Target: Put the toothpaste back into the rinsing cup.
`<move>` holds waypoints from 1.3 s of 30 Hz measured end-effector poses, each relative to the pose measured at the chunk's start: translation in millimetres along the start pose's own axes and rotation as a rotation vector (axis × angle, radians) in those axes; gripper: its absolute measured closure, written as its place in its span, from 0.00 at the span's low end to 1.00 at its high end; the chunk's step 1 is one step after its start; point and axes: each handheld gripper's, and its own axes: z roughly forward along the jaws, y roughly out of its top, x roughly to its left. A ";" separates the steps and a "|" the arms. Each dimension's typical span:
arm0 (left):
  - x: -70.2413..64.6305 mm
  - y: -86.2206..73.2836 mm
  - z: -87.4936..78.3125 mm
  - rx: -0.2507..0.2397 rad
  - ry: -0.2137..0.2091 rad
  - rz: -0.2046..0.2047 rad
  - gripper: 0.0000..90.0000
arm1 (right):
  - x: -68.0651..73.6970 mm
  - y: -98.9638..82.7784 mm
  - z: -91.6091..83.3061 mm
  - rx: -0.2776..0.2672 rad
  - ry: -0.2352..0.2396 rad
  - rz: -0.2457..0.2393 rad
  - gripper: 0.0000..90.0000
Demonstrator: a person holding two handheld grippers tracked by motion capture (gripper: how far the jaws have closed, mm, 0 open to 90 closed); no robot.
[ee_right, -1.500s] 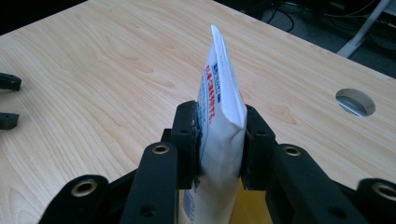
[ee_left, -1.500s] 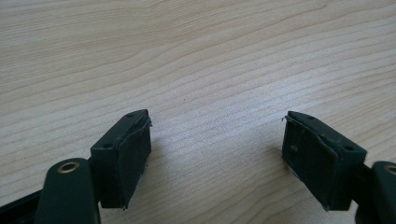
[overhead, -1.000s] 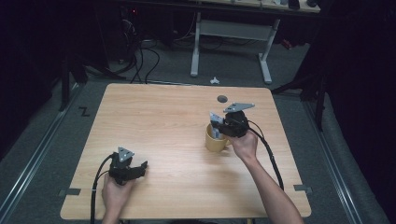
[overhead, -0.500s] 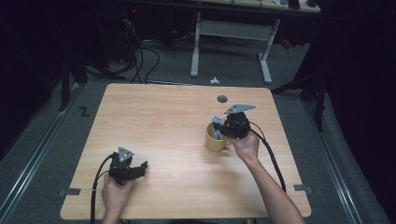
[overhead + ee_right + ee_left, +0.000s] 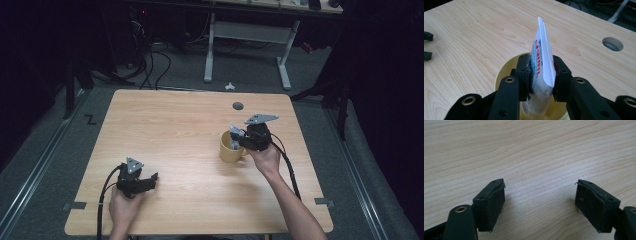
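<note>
One white tube (image 5: 542, 60) stands pinched in the right claw (image 5: 541, 75), over the yellow cup (image 5: 231, 148).

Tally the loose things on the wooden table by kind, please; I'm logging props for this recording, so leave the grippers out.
Yellow round cup: 1
White flat-ended tube with printed text, standing in the cup and clamped by the right gripper: 1
Total: 2
</note>
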 end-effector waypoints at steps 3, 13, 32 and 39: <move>0.0 0.0 0.0 0.000 0.000 0.000 0.27 | -0.7 -1.1 -1.9 0.007 -0.002 -0.002 0.79; 0.0 0.0 0.0 0.000 0.001 0.000 0.27 | -3.2 -7.8 -7.8 -0.005 -0.006 -0.013 0.76; -0.1 0.0 0.1 0.000 0.000 -0.001 0.27 | -5.6 -6.3 -16.5 -0.041 0.002 0.023 0.55; -0.1 0.0 0.0 0.000 0.001 0.000 0.27 | -3.7 -5.1 -29.8 -0.075 -0.009 0.022 0.52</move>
